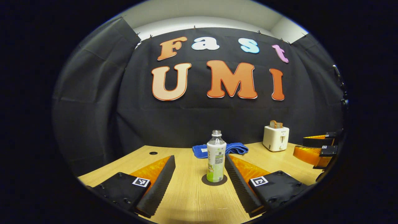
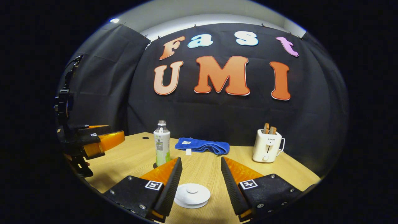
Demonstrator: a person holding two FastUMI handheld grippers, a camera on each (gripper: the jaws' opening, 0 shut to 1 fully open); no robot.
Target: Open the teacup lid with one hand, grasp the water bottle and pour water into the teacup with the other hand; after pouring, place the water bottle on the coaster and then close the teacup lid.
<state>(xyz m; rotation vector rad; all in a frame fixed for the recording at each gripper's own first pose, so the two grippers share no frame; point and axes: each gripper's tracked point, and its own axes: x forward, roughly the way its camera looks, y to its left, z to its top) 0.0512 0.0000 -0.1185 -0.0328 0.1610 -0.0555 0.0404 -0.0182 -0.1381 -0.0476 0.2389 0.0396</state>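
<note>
Currently, as both gripper views show it:

left gripper (image 1: 199,161): fingers spread wide and released, nothing between them pressed; it hangs low over the table (image 1: 186,199), and in the right gripper view it sits at the far left (image 2: 104,141), well apart from the bottle.

water bottle (image 1: 216,157): upright, cap on, standing on the coaster (image 1: 214,180). It is centred in the gap of the left gripper, closer to its right finger, touching neither as far as I can tell. In the right gripper view it stands left of centre (image 2: 162,143), behind the tip of that gripper's left finger.

coaster: dark round disc flat on the table under the bottle; a sliver of it shows at the bottle's base in the right gripper view (image 2: 154,165).

blue cloth (image 1: 231,148): folded, lying on the table behind the bottle near the back wall; in the right gripper view (image 2: 202,145) it is between bottle and toaster.

teacup lid (image 2: 192,194): white, round, with a central knob, seated close in front of the right gripper's camera. Whatever is under it is hidden. Its left edge runs behind the left finger; cannot tell whether they touch.

right gripper (image 2: 199,169): fingers parted, released, gripping nothing; the lid lies low between them, clear of the right finger. In the left gripper view it pokes in at the right edge (image 1: 314,149).

toaster (image 1: 275,137): white, slices sticking up from the slots, at the back right of the table; right of the cloth in the right gripper view (image 2: 266,146).
</note>
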